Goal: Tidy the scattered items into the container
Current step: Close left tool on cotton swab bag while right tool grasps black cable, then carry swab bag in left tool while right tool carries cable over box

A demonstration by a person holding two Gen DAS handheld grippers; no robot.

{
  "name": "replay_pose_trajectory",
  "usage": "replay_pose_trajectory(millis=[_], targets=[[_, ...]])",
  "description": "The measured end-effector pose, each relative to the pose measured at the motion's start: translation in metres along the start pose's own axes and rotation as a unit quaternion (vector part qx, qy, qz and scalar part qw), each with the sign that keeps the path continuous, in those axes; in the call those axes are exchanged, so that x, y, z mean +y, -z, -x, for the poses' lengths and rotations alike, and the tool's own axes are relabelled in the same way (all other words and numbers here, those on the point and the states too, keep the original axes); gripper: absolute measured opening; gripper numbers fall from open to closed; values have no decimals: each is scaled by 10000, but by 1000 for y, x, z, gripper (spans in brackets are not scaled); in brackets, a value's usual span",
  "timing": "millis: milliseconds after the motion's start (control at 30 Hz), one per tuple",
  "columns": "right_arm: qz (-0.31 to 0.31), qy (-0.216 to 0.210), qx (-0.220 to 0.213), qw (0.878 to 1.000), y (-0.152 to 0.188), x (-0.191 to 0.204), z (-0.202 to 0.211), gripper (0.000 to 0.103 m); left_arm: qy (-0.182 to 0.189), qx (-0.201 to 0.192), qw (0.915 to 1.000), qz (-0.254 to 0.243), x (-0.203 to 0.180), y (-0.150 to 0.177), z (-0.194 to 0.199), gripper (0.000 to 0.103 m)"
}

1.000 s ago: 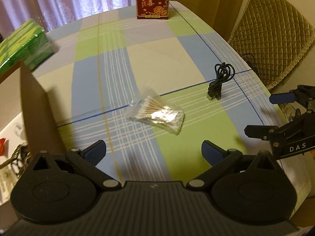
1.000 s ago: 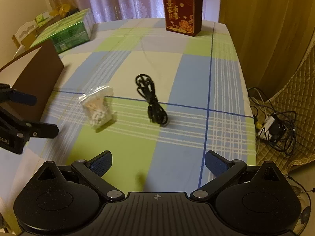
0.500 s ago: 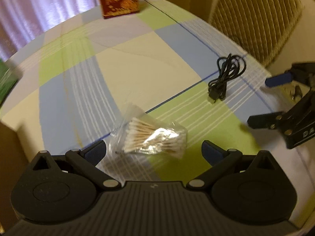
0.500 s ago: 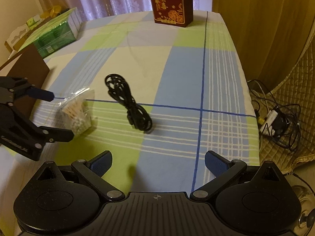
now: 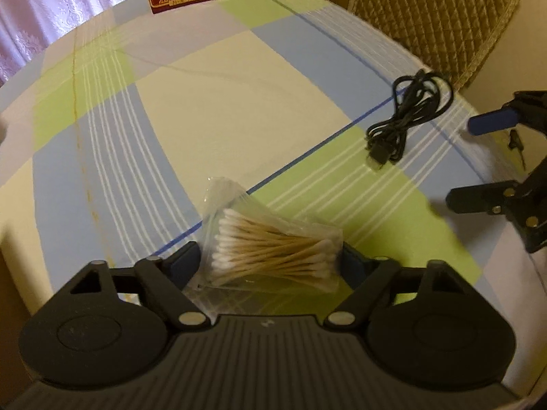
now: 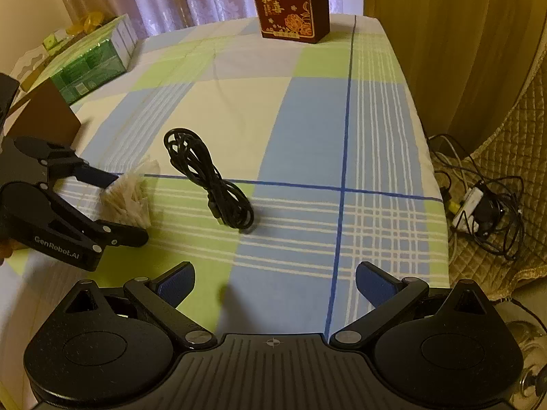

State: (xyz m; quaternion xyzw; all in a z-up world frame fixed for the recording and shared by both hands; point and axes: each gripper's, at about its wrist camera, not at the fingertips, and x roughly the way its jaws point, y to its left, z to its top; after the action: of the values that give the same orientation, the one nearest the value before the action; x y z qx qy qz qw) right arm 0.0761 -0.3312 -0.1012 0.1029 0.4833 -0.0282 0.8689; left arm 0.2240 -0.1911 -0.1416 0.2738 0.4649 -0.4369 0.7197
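Clear plastic bag of cotton swabs (image 5: 273, 253) on checked bench (image 5: 222, 112), low centre of frame, between spread jaws of left gripper (image 5: 270, 263). Judgement: close slowly on swab bundle, not loose film. Right gripper (image 6: 273, 283) spread, empty; black cable (image 6: 212, 177) mid-frame.

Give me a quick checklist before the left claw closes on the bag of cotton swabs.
1. Swab bag sits between the left claw's fingers: ok.
2. Left claw open wide enough for the bag: ok, one pad on each side.
3. Pads touching the bag: cannot tell, the plastic hides the gap.
4. Cable apart from the bag, so it won't be dragged along: ok.
5. Right claw open, empty and away from the grasp: ok.
6. Room in the container: cannot tell, only a brown box flap shows.
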Motion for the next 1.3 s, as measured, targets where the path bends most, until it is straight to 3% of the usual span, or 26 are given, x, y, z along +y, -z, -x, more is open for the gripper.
replay_pose_trajectory(millis=[67,267,533,567,600,700,733,767,800,967,1300], targets=[[12,-42,-46,10000,-1,0,0,103,-9,-59,10000,18,-2,2,3,70],[219,-264,-292,9990,-3,8,0,103,-152,-244,9989,378,-8,19,20,68],[872,-370,-992,9905,-6,28,-2,103,-565,-425,9926,989,-3,36,54,68],[952,-360,-1093,9888,-6,30,-3,97,-598,-480,9915,1051,-1,37,59,68],[1042,-384,-1162,9870,-7,33,-4,79,-631,-536,9905,1101,1,37,64,68],[1252,-328,-1264,9835,-12,40,-11,70,-741,-683,9883,1146,2,35,76,68],[1334,-291,-1360,9813,-12,42,-12,58,-769,-716,9878,1145,1,34,79,68],[1425,-332,-1385,9795,-13,43,-14,22,-806,-745,9873,1150,1,33,82,68],[1471,-313,-1329,9797,-14,44,-17,19,-839,-769,9867,1160,0,33,85,68],[1730,-303,-1683,9700,-14,54,1,18,-900,-867,9851,1181,-6,36,99,68],[1553,-450,-1892,9685,-26,65,42,18,-1042,-1139,9798,1271,-10,45,126,68]])
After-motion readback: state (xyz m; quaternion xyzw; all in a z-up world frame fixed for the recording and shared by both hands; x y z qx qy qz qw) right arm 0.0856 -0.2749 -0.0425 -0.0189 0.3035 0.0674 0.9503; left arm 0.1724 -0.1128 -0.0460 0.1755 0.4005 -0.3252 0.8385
